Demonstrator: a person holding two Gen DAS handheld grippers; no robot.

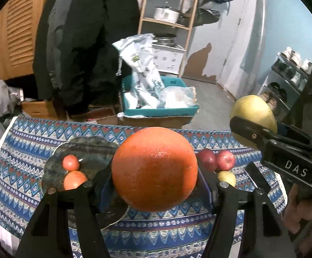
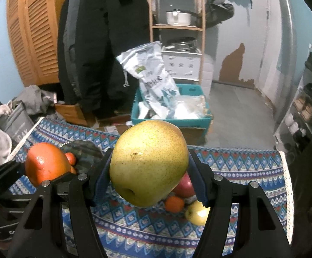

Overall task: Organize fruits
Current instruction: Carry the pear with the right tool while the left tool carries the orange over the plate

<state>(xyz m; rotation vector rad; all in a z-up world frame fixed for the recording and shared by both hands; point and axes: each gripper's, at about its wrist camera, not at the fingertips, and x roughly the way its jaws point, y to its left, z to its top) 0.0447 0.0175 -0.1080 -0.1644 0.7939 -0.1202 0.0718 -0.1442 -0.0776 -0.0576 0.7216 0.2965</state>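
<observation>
My left gripper [image 1: 155, 178] is shut on a large orange [image 1: 155, 168], held above the patterned tablecloth [image 1: 22, 154]. Left of it a dark plate [image 1: 91, 150] carries two small oranges [image 1: 71, 162]. My right gripper [image 2: 149, 172] is shut on a big yellow-green pear [image 2: 149, 161], also lifted off the table. In the left wrist view that pear [image 1: 252, 110] and the right gripper show at the right edge. Red apples [image 1: 217, 160] and a small yellow fruit [image 1: 227, 178] lie on the cloth. The right wrist view shows a red apple [image 2: 185, 186], a small orange [image 2: 174, 203] and a yellow apple [image 2: 196, 212] below the pear.
Behind the table stands a teal box [image 1: 156, 109] with plastic bags, a black coat [image 1: 85, 43], a wooden shelf with pots [image 1: 166, 13] and a shoe rack [image 1: 289, 79] at the right. A grey bag [image 2: 18, 124] and clothes lie at the left.
</observation>
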